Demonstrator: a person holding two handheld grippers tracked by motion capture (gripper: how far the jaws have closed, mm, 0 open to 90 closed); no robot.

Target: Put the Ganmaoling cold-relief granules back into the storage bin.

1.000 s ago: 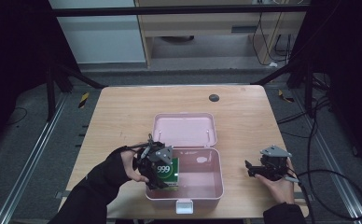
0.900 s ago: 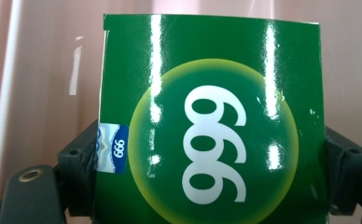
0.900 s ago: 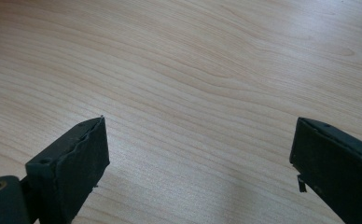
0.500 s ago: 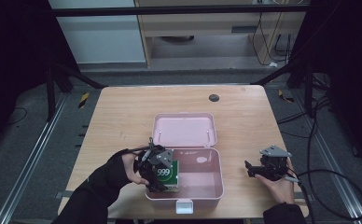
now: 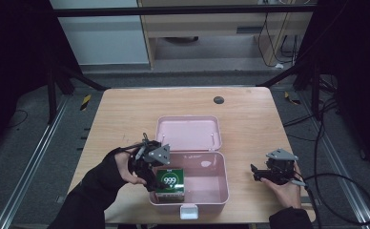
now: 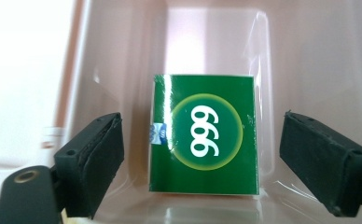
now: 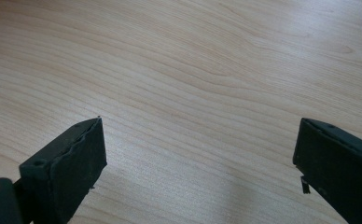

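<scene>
A green carton marked 999 (image 5: 170, 183) stands in the left part of an open pink case (image 5: 207, 179), whose lid (image 5: 188, 133) lies back flat on the table. My left gripper (image 5: 153, 181) hangs at the case's left wall, pointing into it. In the left gripper view the carton (image 6: 205, 140) lies just beyond the tips of my left gripper (image 6: 202, 121). The jaws have just been closing a little, but there is a gap on each side of the carton and neither pad touches it. My right gripper (image 5: 255, 174) rests to the right of the case, and in its own view the right gripper (image 7: 200, 126) stands open over bare wood.
The case's white latch (image 5: 189, 211) sits near the table's front edge. A small dark round spot (image 5: 218, 100) marks the tabletop behind the lid. Bare wood (image 5: 126, 119) lies left, right and behind the case. Metal rails run along the floor beside the table.
My left gripper has lifted a little and drawn back to the left off the carton, which stays in the case and shows more fully. The right gripper has not moved.
</scene>
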